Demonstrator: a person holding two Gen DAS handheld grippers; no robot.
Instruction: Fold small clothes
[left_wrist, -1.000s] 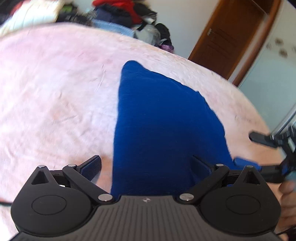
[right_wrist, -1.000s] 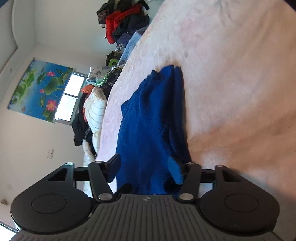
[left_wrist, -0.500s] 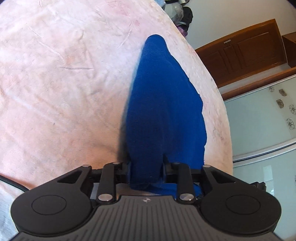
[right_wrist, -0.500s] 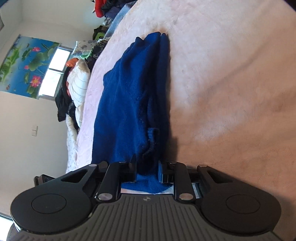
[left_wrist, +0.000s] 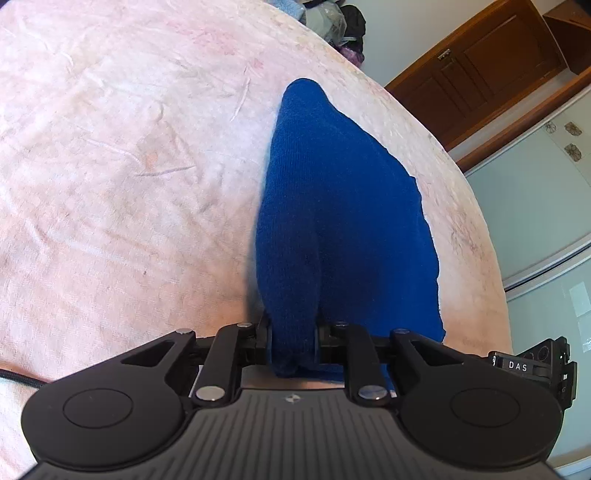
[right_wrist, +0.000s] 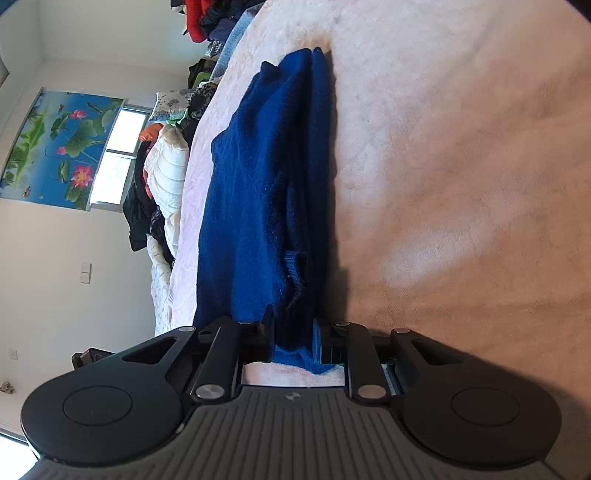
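A dark blue knit garment (left_wrist: 332, 206) lies on a pink bedspread (left_wrist: 110, 184), folded lengthwise, its far end stretched away from me. My left gripper (left_wrist: 292, 328) is shut on its near edge, the cloth bunched between the jaws. In the right wrist view the same blue garment (right_wrist: 266, 184) shows in layers, with a ribbed cuff near the jaws. My right gripper (right_wrist: 293, 328) is shut on another part of its near edge. The right gripper's body (left_wrist: 532, 365) shows at the left wrist view's lower right.
A pile of clothes (right_wrist: 162, 177) lies along the bed's far side below a window and a lotus picture (right_wrist: 55, 144). More clothes (left_wrist: 340, 22) are heaped at the bed's head. A wooden door (left_wrist: 487, 66) and a pale wardrobe (left_wrist: 535, 206) stand beyond the bed's edge.
Both grippers went from open around the garment's near edge to shut on it. The edge has been drawn up and bunched, narrowing the cloth.
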